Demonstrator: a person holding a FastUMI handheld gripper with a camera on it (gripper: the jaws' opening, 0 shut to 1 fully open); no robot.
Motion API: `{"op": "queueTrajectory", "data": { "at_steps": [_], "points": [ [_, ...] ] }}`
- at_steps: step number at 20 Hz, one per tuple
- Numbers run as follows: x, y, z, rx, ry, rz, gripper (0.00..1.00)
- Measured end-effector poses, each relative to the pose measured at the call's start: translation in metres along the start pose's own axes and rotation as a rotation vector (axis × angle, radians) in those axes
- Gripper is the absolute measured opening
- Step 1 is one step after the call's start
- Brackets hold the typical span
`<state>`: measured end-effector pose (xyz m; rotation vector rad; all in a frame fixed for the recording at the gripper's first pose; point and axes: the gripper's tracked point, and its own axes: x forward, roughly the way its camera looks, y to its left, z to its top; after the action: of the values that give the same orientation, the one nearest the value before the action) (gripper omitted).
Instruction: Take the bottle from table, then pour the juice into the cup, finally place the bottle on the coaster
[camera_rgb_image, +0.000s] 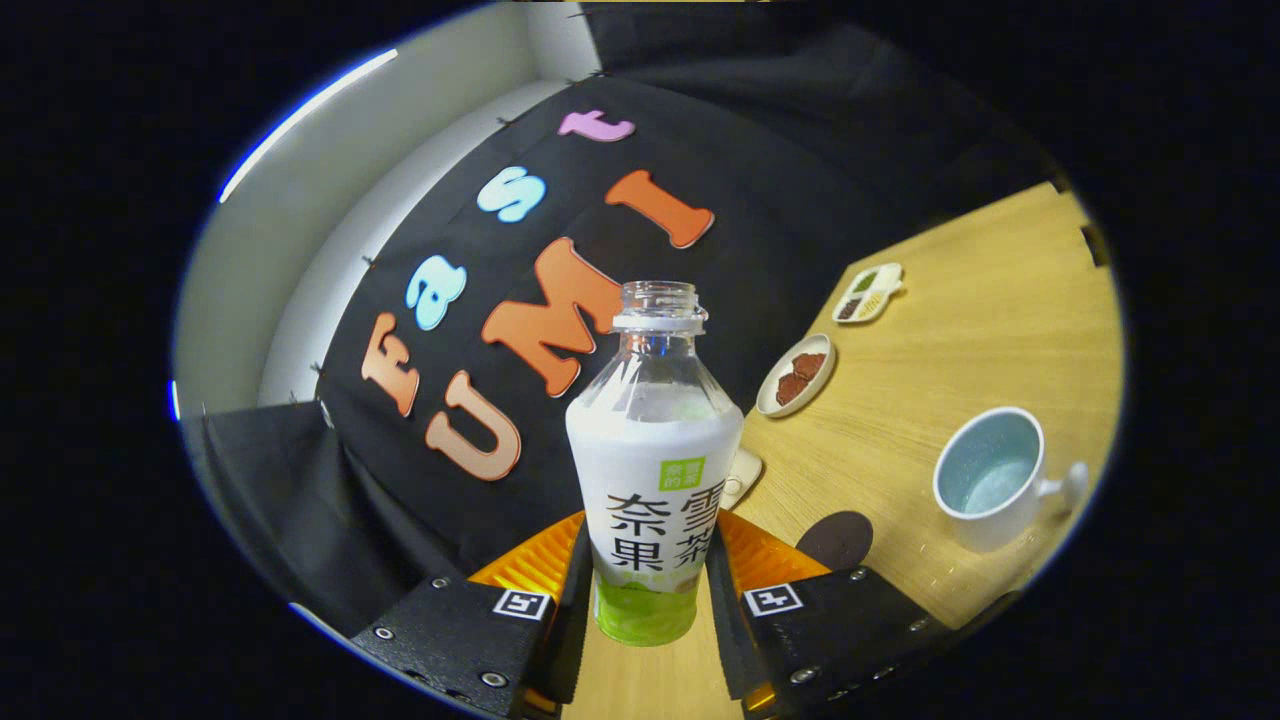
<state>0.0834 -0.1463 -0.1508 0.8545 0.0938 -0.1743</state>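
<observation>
An uncapped clear bottle (652, 470) with a white and green label stands between my two fingers, and my gripper (648, 570) is shut on its lower body. The whole view is tilted, so the table slopes. A white cup (992, 480) with a pale blue inside and a handle sits on the wooden table (1000, 320), off to the right of the bottle. A dark round coaster (835, 540) lies on the table just right of my right finger, between the bottle and the cup.
A small white dish (796, 375) with brown pieces sits beyond the coaster. Farther back lies a small divided tray (868, 293) with dark and light bits. A small white object (742, 476) peeks out behind the bottle. The black cloth wall stands close behind.
</observation>
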Motion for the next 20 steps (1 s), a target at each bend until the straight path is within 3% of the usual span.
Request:
{"op": "queueTrajectory", "data": {
  "at_steps": [9, 14, 20],
  "points": [
    [0.037, -0.017, -0.007, -0.526, -0.04, -0.005, 0.56],
    [0.062, -0.036, -0.021, -0.718, -0.011, -0.041, 0.56],
    [0.09, -0.07, -0.043, -0.861, 0.065, -0.095, 0.56]
  ]
}}
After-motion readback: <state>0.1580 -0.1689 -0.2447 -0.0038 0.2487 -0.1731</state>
